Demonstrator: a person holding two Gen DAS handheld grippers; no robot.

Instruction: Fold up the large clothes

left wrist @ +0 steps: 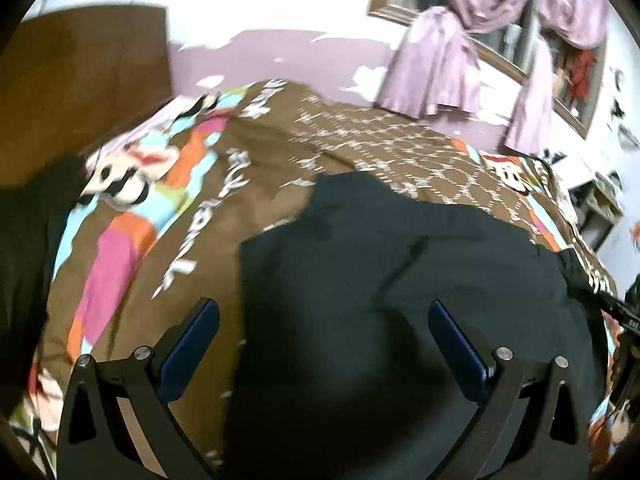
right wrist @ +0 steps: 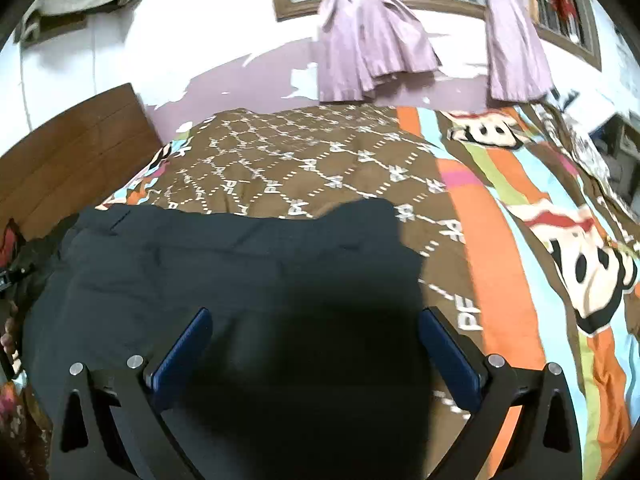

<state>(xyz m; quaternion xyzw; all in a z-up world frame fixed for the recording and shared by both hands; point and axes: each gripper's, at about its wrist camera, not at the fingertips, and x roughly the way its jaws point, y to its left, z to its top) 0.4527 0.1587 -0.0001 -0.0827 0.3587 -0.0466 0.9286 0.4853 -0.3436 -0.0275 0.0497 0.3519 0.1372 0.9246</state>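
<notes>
Both grippers spread wide, holding nothing. Dark garment (left wrist: 400,272) lies flat ahead of and beneath left gripper (left wrist: 323,312) and right gripper (right wrist: 315,320). Patterned bedspread (right wrist: 500,240) flanks the outer fingers; lilac curtains (right wrist: 368,40) beyond.

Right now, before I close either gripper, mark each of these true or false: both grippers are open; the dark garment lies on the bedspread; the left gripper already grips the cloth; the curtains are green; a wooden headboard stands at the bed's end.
1. Both the left gripper and the right gripper are open. True.
2. The dark garment lies on the patterned bedspread. True.
3. The left gripper already grips cloth. False: its jaws stand wide apart, holding nothing.
4. The curtains are green. False: they are lilac.
5. A wooden headboard stands at the bed's end. True.
</notes>
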